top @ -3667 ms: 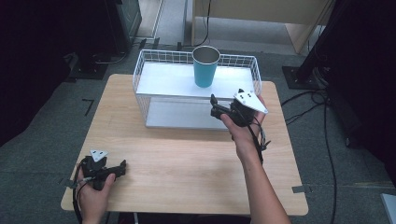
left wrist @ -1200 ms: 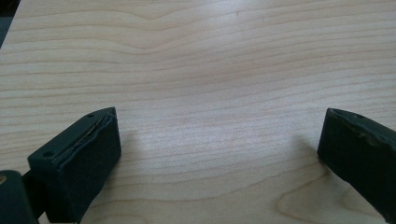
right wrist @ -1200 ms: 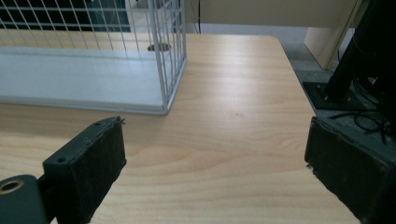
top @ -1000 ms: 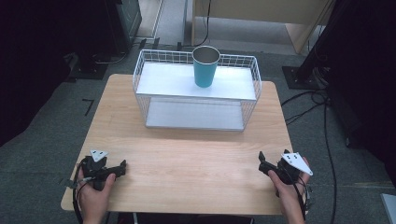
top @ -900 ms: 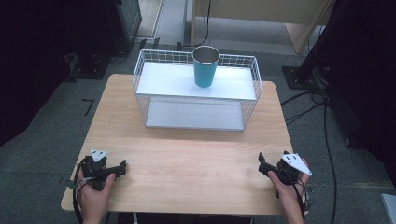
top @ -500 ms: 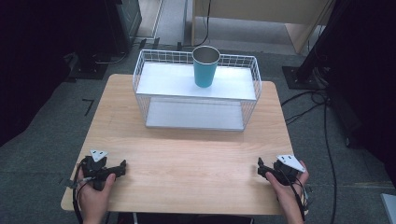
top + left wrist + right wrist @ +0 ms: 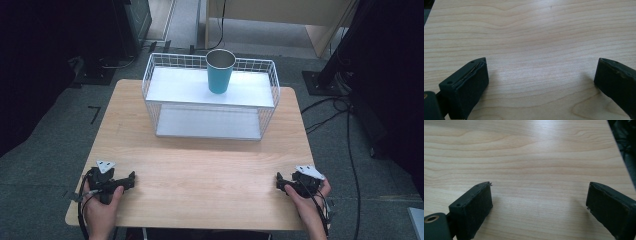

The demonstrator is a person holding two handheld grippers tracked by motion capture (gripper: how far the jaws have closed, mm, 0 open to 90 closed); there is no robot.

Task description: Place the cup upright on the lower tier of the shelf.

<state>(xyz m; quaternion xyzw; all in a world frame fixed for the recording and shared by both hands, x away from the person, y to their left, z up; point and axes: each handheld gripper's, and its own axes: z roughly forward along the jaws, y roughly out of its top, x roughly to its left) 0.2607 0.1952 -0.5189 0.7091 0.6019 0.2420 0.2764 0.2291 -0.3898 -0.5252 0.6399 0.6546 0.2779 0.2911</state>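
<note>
While the teal metal-rimmed cup (image 7: 220, 71) stands on the white wire rack's (image 7: 150, 90) upper shelf, both claws, left (image 7: 131, 178) and right (image 7: 279, 182), rest agape and empty on the near table (image 7: 210, 165); work appears complete.

Two black grippers are seen in the high view, the left gripper (image 7: 131, 179) at lower left and the right gripper (image 7: 278, 181) at lower right. Each is topped by a grey three-cornered plate, and thin dark cables are trailed from both toward the bottom edge. The forearms are bare; no sleeve is shown.

In the left gripper view, the left gripper (image 7: 540, 83) is made up of two blocky matt black jaws with small screw holes along the left one's top edge. The same build is shown by the right gripper (image 7: 539, 207) in its own view, with a brass-ringed hole at the lower left corner.
</note>
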